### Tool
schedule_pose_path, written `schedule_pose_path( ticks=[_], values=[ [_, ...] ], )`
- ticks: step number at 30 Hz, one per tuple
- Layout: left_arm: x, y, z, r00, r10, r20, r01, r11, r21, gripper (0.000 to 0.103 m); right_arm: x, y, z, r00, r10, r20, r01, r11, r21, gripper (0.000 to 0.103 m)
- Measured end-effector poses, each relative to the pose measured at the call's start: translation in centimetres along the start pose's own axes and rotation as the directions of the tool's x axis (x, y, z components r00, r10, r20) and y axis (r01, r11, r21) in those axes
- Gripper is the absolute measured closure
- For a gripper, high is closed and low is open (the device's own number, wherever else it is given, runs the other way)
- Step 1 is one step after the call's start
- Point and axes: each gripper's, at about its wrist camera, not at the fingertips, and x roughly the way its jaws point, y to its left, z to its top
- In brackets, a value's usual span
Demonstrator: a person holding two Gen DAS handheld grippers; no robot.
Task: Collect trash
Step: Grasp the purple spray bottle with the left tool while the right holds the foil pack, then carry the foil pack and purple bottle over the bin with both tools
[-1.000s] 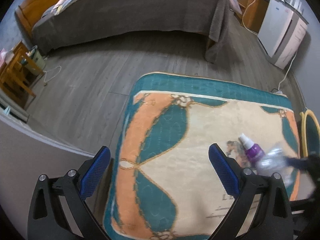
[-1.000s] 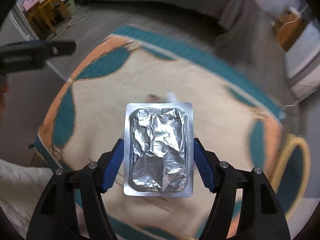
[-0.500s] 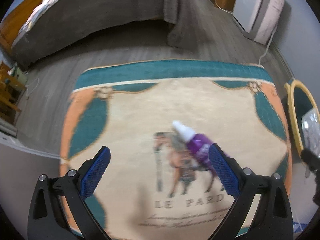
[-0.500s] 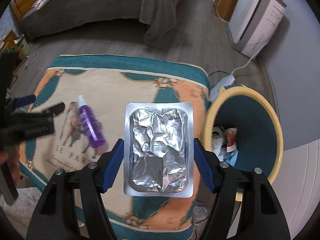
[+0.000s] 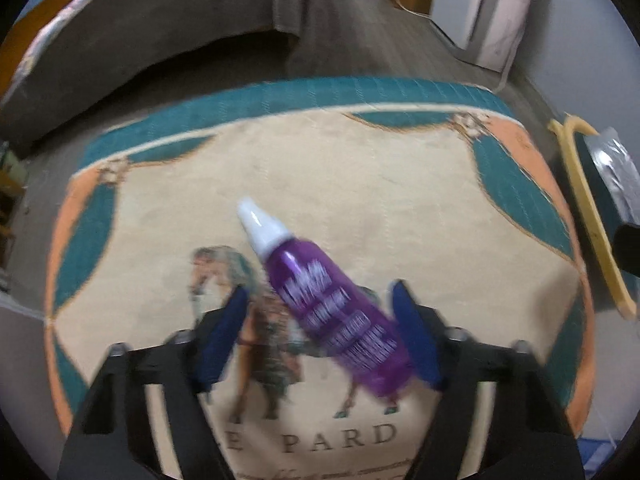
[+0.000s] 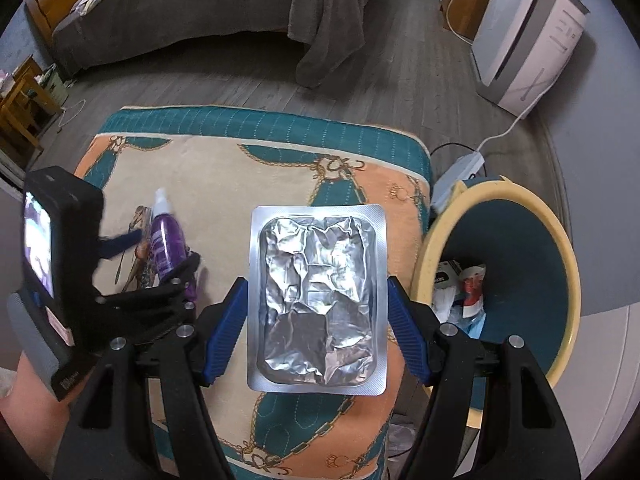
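Note:
A purple bottle [image 5: 332,304] with a white cap lies on the patterned cushion [image 5: 360,184]. My left gripper [image 5: 320,336] is open, its blue fingers on either side of the bottle's lower body. The bottle also shows in the right wrist view [image 6: 166,244], with the left gripper [image 6: 156,256] around it. My right gripper [image 6: 316,328] is shut on a silver foil blister pack [image 6: 318,300], held above the cushion's right part, left of a round bin [image 6: 532,240] with a yellow rim and teal inside. The bin holds several pieces of trash [image 6: 460,288].
A bed with a grey cover [image 6: 192,12] stands at the back. A white appliance [image 6: 528,36] stands at the back right, with a cable and power strip [image 6: 464,168] on the wooden floor beside the bin. Small wooden furniture [image 6: 20,108] is at far left.
My left gripper has moved forward and down over the purple bottle, and its fingers have narrowed around it. My right gripper has carried the foil pack right, close to the bin.

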Motion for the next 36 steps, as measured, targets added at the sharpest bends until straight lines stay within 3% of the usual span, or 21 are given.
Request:
schedule_pose_path(
  ticks=[2,10,19,31,36],
  values=[
    [0.4,-0.2,-0.2,1.0,-0.008,-0.012,0.008,1.0,0.017,0.053,0.2,0.2,0.0,1.0,-0.001,-0.007,0.001,1.0,-0.013,0.036],
    [0.1,0.1,-0.6,1.0,-0.01,0.0,0.01,0.999,0.043,0.065,0.3,0.0,-0.1,1.0,-0.013,-0.021,0.013,1.0,-0.016,0.036],
    [-0.4,1.7,-0.8,0.999,-0.039,0.019,0.039,0.999,0.032,0.067,0.9,-1.9,-0.2,0.999,-0.028,-0.046,0.031,0.998,0.056,0.036],
    [-6.4,0.6,0.3,0.979,-0.12,0.166,0.11,0.992,0.068,0.07,-1.7,-3.2,-0.5,1.0,-0.012,0.009,0.012,0.996,0.083,0.036],
    [-9.5,-1.6,0.5,0.964,-0.112,0.24,0.075,0.985,0.157,0.07,-3.3,-4.6,-0.8,0.999,-0.009,0.036,0.005,0.993,0.116,0.036]
  ],
)
